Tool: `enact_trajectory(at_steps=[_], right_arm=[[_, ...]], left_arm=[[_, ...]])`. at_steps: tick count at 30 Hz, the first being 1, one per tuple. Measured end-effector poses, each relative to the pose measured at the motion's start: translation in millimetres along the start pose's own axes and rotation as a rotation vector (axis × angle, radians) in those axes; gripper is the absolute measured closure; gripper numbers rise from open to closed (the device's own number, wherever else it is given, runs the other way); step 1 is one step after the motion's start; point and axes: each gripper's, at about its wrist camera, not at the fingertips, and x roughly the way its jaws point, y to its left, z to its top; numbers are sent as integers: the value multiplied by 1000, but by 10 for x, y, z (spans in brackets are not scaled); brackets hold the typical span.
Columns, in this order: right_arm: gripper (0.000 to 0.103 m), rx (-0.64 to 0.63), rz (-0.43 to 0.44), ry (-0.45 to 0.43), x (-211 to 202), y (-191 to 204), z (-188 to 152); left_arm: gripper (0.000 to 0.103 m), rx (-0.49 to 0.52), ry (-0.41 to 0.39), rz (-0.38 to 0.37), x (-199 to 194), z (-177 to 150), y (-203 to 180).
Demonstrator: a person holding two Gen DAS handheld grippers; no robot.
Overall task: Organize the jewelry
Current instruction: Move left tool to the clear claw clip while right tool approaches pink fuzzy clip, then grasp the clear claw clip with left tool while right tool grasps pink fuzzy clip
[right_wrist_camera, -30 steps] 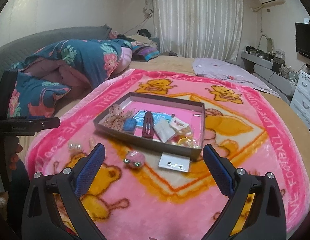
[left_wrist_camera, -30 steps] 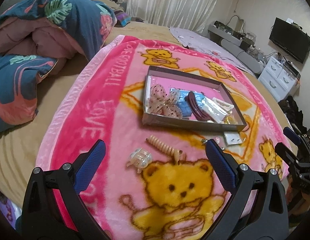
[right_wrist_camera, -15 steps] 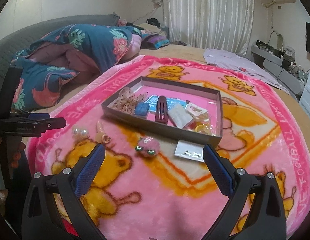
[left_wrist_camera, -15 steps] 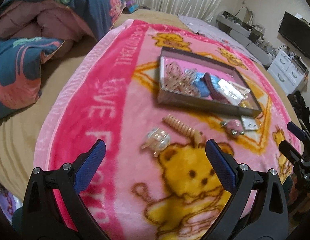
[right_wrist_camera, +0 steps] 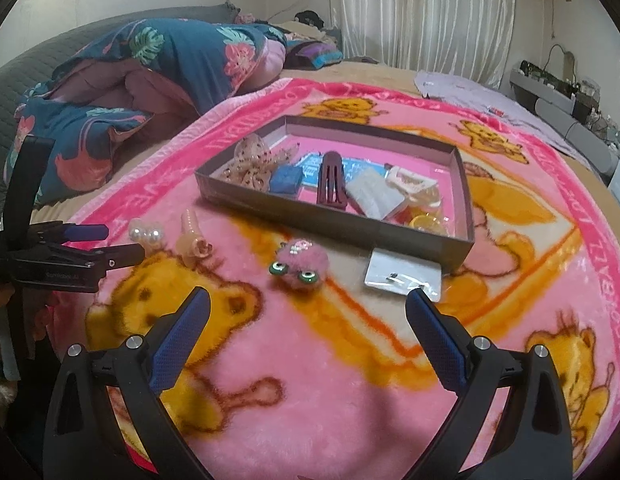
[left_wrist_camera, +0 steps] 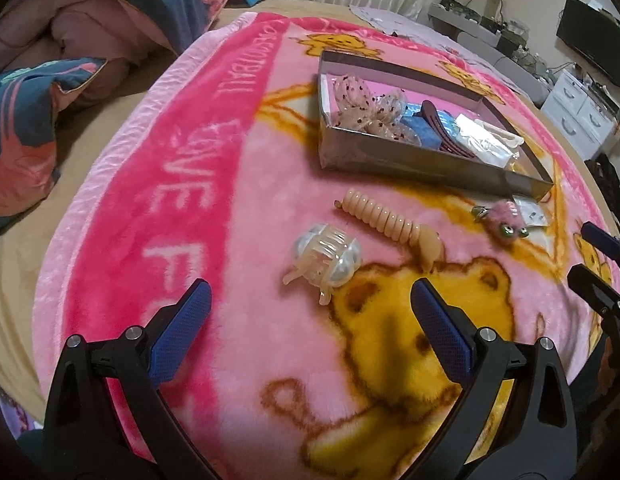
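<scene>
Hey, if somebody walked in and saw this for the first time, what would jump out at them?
Probably the bright pink teddy-bear blanket covering the bed, with a shallow grey tray of hair accessories at its middle. Loose on the blanket in front of the tray lie a pearly claw clip, a peach spiral clip and a fuzzy pink frog-eyed clip.

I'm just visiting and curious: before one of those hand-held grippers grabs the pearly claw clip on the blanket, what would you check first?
1. Left hand-held gripper open and empty: ok.
2. Pearly translucent claw hair clip lying ahead of its fingers, not between them: ok.
3. Beige spiral hair clip apart from it: ok, but close.
4. Grey shallow cardboard tray has free space: ok.
5. Right hand-held gripper open, away from the clip: ok.
6. Grip firmness on the clip: cannot tell.
</scene>
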Motion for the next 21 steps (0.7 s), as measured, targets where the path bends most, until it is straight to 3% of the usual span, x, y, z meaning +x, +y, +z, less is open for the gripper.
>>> enact_trajectory(at_steps=[7,10,12,14,21], right_arm=[[6,12,33,25,242,19,51],[7,34,51,44,367,13,103],[11,52,67,54,448,6,147],[19,56,68,65,538,12,200],[42,52,53,103,782,-10,243]], left_arm=[[26,-15,-1,-16,152,58,32],[42,-20,-5,-29,181,92,41],[58,-20,-6,-35,194,105,33],[68,-16,-5,-55,202,106,22],[68,3,-11,-45,182,95,-10]])
